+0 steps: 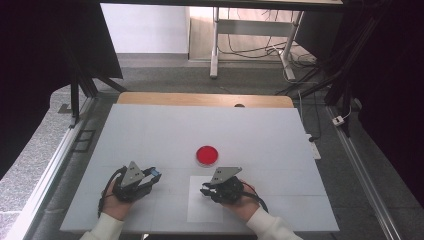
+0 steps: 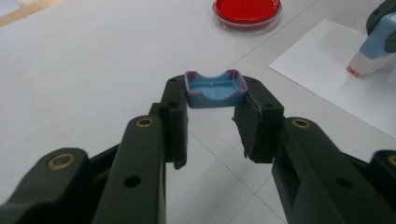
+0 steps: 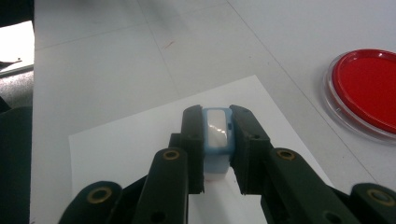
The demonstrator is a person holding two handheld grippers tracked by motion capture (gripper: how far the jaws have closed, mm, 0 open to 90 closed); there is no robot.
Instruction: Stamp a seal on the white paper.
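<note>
High view: both grippers rest low over the white tabletop (image 1: 150,135), a red dish (image 1: 206,155) just beyond them. Left gripper (image 2: 214,116) fingers pinch a small blue cap (image 2: 215,88); right gripper (image 3: 217,154) fingers clamp a blue stamp (image 3: 216,135), its tip on the paper sheet (image 3: 126,140).

A white table top (image 1: 150,135) is lying over a wooden edge (image 1: 205,99) on grey speckled floor (image 1: 30,160), while dark curtains (image 1: 45,45) are hanging at both sides and cables (image 1: 260,50) are trailing under a far desk frame (image 1: 216,45).
</note>
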